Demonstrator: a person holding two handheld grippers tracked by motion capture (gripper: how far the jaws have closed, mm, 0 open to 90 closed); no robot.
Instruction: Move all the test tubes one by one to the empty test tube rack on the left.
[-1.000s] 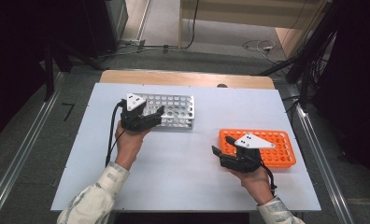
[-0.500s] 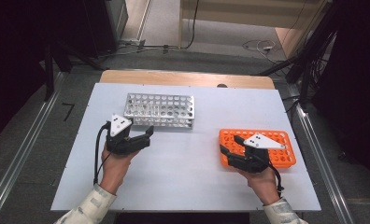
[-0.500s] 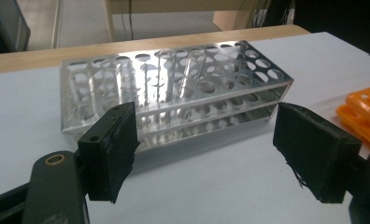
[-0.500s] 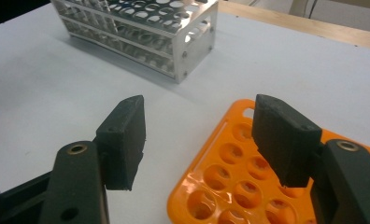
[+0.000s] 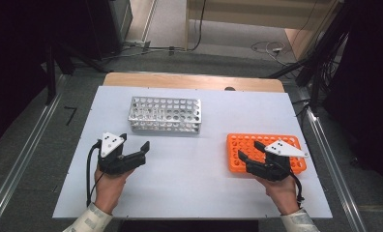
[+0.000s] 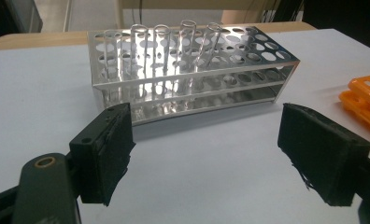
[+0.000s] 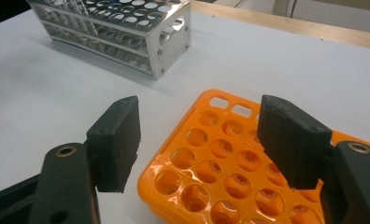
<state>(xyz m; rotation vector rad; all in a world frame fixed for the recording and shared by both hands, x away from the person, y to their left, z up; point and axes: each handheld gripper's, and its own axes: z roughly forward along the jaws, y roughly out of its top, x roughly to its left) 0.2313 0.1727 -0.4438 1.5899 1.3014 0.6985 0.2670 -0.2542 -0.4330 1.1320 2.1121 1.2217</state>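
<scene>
A shiny metal test-tube rack [image 5: 165, 114] stands on the white worktop [image 5: 194, 188] in the upper middle of the high view, with clear glass tubes [image 6: 162, 44] in its left holes. A flat orange plastic rack [image 5: 243, 145] lies lower right, well apart. The left gripper [image 5: 134, 150] sits lower left of the metal rack; the right gripper [image 5: 251, 152] is over the orange rack's near edge.

A white table [image 5: 194, 179] stood on grey floor [image 5: 30, 183]; cables [image 5: 269, 47] lay beyond its wooden far edge [image 5: 189, 80].

Room around the bench

We note a white tabletop [image 5: 194, 159] with wooden far edge, grey floor [image 5: 15, 159], cables [image 5: 264, 47], dark surroundings.
</scene>
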